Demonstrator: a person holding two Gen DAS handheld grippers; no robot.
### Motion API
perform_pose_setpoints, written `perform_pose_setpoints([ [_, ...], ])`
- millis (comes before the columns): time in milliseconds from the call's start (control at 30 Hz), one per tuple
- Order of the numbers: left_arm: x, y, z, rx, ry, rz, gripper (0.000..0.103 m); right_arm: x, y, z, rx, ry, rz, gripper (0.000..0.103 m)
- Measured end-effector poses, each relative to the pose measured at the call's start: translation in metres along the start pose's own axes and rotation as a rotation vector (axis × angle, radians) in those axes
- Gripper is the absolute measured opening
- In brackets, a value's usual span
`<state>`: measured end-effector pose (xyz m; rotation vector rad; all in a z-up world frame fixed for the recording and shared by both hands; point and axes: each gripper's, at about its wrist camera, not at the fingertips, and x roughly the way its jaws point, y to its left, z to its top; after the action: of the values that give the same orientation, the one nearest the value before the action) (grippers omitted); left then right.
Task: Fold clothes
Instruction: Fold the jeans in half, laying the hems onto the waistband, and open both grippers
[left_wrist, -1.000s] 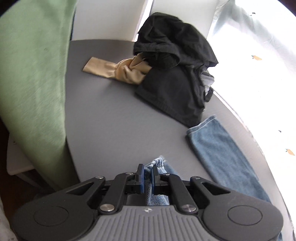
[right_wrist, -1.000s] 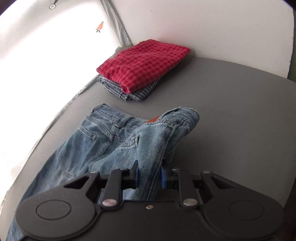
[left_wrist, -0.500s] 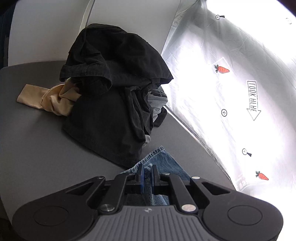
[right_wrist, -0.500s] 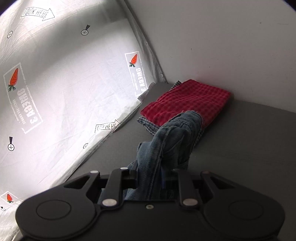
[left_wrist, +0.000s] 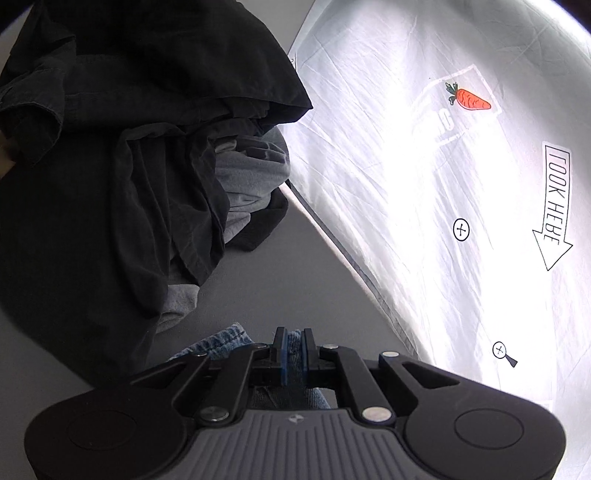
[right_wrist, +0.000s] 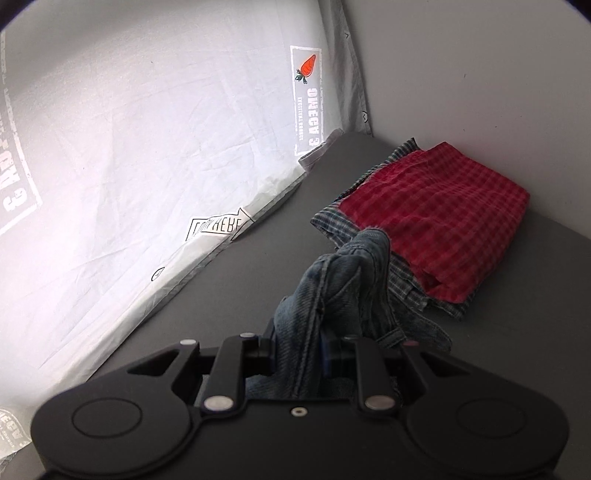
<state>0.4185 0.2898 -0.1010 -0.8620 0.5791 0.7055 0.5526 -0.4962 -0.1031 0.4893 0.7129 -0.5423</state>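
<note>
My left gripper is shut on the hem of the blue jeans, just above the grey table and close to the pile of black clothes. My right gripper is shut on a bunched fold of the same jeans, which stands up between the jaws and hides the fingertips. The rest of the jeans is hidden under both grippers.
A folded red checked cloth lies on a folded blue plaid one at the table's far right by the wall. A bright white printed sheet runs along the table's far edge, also in the right wrist view. A grey garment sits within the black pile.
Both grippers have moved toward the white sheet with the jeans held. The left now sits beside the black pile; the right is nearer the red stack. The spread jeans have left view.
</note>
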Motion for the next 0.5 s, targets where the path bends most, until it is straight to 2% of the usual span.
perform_pose_setpoints([
  [100, 0.050, -0.016, -0.001, 0.028, 0.048, 0.042, 0.009, 0.032, 0.018, 0.003, -0.021, 0.037, -0.019, 0.025],
  [133, 0.067, -0.018, -0.002, 0.019, 0.090, 0.034, 0.009, 0.041, 0.023, 0.003, -0.024, 0.040, -0.020, 0.028],
  [167, 0.074, -0.023, -0.002, 0.034, 0.120, 0.011, 0.011, 0.050, 0.027, 0.002, -0.027, 0.044, -0.021, 0.036],
  [200, 0.077, -0.032, -0.002, 0.079, 0.122, -0.029, 0.018, 0.054, 0.032, 0.003, -0.021, 0.042, -0.005, 0.040],
  [233, 0.072, -0.043, -0.004, 0.145, 0.087, -0.060, 0.023, 0.053, 0.036, 0.004, -0.003, 0.036, 0.029, 0.051],
  [267, 0.063, -0.055, -0.006, 0.222, 0.046, -0.081, 0.038, 0.050, 0.040, 0.006, -0.003, 0.018, 0.064, 0.057],
  [300, 0.053, -0.068, -0.011, 0.309, 0.002, -0.087, 0.054, 0.044, 0.045, 0.008, -0.030, -0.010, 0.088, 0.057],
  [367, 0.037, -0.085, -0.023, 0.420, -0.046, -0.079, 0.065, 0.027, 0.057, 0.008, -0.102, -0.063, 0.101, 0.063],
  [400, 0.029, -0.090, -0.031, 0.466, -0.050, -0.084, 0.066, 0.019, 0.061, 0.007, -0.131, -0.076, 0.099, 0.065],
  [500, 0.017, -0.089, -0.057, 0.500, -0.019, -0.078, 0.074, -0.004, 0.060, -0.008, -0.192, -0.087, 0.118, 0.072],
])
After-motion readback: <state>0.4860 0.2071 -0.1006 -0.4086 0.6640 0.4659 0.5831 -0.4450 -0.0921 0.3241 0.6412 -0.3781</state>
